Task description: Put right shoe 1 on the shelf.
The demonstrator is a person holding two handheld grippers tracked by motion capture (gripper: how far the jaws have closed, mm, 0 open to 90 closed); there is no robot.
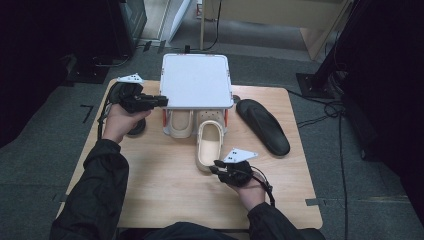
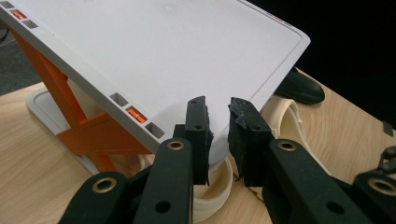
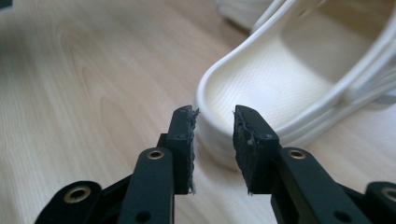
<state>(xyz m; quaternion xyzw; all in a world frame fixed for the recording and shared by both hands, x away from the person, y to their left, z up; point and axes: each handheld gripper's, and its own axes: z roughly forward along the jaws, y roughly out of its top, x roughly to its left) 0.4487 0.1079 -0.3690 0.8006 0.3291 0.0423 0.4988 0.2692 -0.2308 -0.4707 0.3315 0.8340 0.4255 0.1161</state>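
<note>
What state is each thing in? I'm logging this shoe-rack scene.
White rack lid: tilted up, its edge between the left gripper's jaws.
Left gripper: shut on the lid.
Right gripper: open, at the clog's heel.
Cream clog: half out.
Second clog: underneath.
Black insole: flat on the table.

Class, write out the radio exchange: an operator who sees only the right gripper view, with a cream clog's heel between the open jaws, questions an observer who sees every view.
Operator: Where does the toe of this clog point?
Observer: Under the white stand. The toe is tucked beneath its front edge and the heel sticks out toward the person.
Operator: What is the left gripper doing?
Observer: It is closed on the stand's front left corner, and the top looks tilted in the left gripper view.
</note>
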